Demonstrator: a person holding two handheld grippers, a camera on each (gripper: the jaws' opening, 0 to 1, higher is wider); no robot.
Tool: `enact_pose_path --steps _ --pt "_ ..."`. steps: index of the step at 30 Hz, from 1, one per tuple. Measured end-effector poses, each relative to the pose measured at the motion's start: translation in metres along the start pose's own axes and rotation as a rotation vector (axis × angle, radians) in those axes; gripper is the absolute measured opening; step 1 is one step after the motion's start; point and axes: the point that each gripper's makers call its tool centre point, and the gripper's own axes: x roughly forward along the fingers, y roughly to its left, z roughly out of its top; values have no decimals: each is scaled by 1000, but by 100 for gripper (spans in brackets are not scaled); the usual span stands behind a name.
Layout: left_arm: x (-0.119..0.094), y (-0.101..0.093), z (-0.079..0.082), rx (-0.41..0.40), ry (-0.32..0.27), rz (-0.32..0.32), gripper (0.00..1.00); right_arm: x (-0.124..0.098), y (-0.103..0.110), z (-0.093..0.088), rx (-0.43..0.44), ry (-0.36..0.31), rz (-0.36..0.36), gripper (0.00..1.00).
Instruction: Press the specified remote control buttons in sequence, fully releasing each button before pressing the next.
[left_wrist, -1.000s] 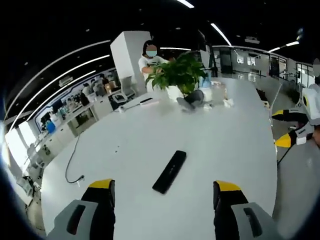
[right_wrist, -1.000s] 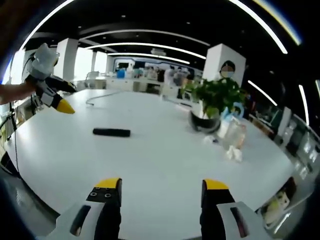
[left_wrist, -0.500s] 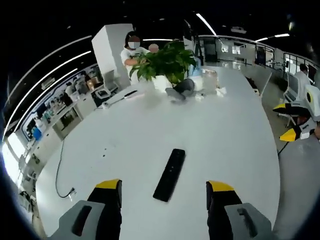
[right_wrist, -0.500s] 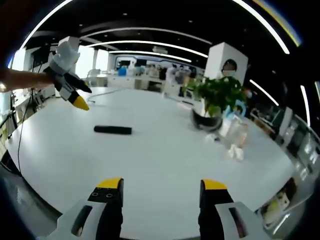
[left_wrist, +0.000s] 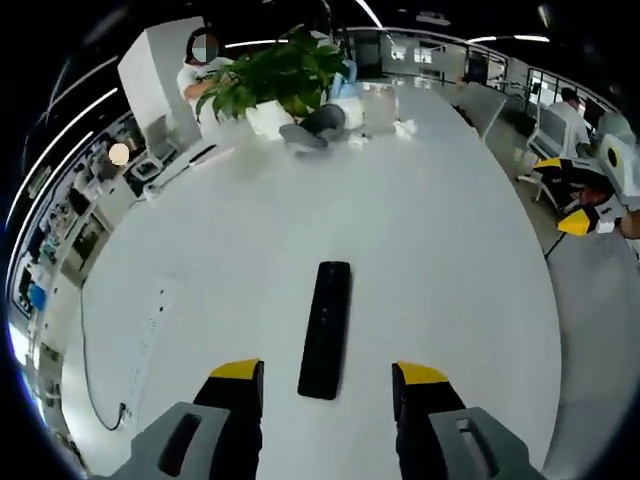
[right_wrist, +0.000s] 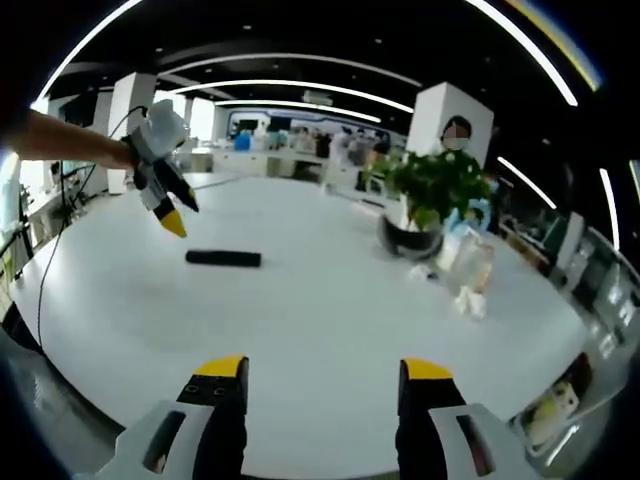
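Progress: judged at approach stage, no button contact yet, whole press sequence left.
- left gripper (left_wrist: 325, 372): jaws spread, nothing held, above remote's near end.
- remote control (left_wrist: 326, 328): flat on white table (left_wrist: 450, 260), untouched.
- right gripper (right_wrist: 320, 369): jaws spread, well apart from remote.
- plant pot (right_wrist: 409, 242): holds leafy plant.
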Motion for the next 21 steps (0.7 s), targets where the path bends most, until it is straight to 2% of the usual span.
enact_pose_path --steps 3,9,11,16,21 --pt "15 -2 -4 8 26 -49 52 0 0 -1 0 2 0 58" --pt "37 5 -16 0 88 -52 47 1 0 -3 -2 14 -2 57" --pt "43 6 -20 -5 104 -68 48 1 -1 -3 0 14 -4 57" --pt "51 6 -29 -31 137 -85 45 0 -1 -3 -4 10 -3 56" --pt "57 5 -43 7 188 -105 44 0 -2 -3 0 12 -5 55"
